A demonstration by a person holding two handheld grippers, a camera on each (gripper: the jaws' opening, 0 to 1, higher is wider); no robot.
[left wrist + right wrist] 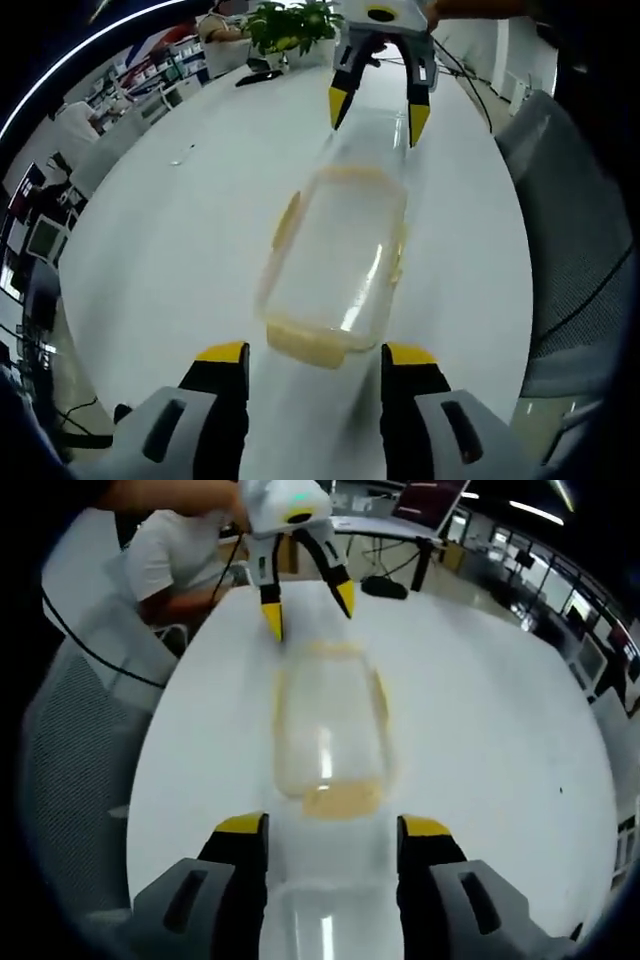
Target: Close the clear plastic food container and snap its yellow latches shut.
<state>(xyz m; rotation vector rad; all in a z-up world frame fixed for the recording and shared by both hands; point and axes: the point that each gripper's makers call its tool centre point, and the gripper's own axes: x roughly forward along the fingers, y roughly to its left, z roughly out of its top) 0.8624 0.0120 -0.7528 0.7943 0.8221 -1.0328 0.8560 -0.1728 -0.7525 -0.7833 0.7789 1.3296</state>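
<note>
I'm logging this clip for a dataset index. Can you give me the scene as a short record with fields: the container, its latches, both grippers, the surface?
container: clear plastic food container lying between the two grippers
latches: yellow latch at the end near the left gripper; latched or not, cannot tell through the blur
left gripper: left gripper, jaws open, short of the container's end
right gripper: right gripper, jaws open, at the opposite end
surface: white table
background: potted plant at the table's far edge
</note>
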